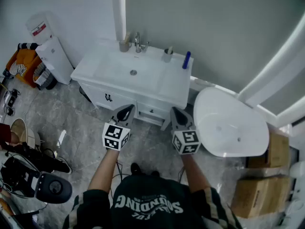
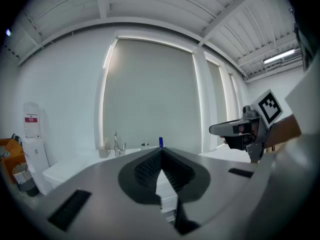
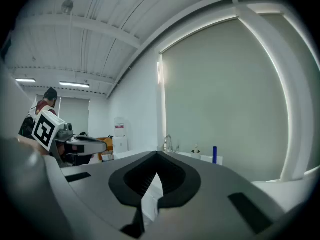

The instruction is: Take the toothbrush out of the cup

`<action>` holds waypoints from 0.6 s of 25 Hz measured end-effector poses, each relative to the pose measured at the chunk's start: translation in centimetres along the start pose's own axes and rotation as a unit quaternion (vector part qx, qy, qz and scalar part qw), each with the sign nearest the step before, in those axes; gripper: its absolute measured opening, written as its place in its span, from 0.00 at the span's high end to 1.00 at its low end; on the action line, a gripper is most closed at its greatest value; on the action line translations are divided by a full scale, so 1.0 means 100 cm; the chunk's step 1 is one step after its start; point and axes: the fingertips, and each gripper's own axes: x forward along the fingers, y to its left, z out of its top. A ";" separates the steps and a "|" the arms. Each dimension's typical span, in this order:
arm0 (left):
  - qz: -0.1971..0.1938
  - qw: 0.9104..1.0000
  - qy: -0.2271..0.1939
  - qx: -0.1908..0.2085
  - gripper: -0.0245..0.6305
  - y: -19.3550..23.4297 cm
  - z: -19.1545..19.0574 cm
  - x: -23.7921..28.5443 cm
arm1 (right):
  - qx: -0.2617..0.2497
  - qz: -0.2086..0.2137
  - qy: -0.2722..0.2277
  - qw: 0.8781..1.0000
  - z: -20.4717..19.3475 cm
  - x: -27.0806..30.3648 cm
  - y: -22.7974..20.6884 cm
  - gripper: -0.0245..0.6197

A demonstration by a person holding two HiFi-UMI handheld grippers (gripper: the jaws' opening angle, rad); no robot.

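A grey cup with a toothbrush standing in it sits at the back of the white vanity, right of the faucet. A blue bottle stands just right of the cup. Both grippers hover in front of the vanity, well short of the cup. My left gripper is shut and holds nothing. My right gripper is also shut and holds nothing. The left gripper view shows the cup small and far beyond the closed jaws; the right gripper view shows the same cup.
A second, brownish cup stands left of the faucet. A white bathtub lies to the right of the vanity, with cardboard boxes beyond it. A water dispenser and floor clutter fill the left side.
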 end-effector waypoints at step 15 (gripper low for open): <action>-0.012 1.000 -0.004 -0.016 0.96 0.022 -0.013 -0.009 | 0.001 0.004 -0.020 1.000 0.005 0.012 0.019 0.97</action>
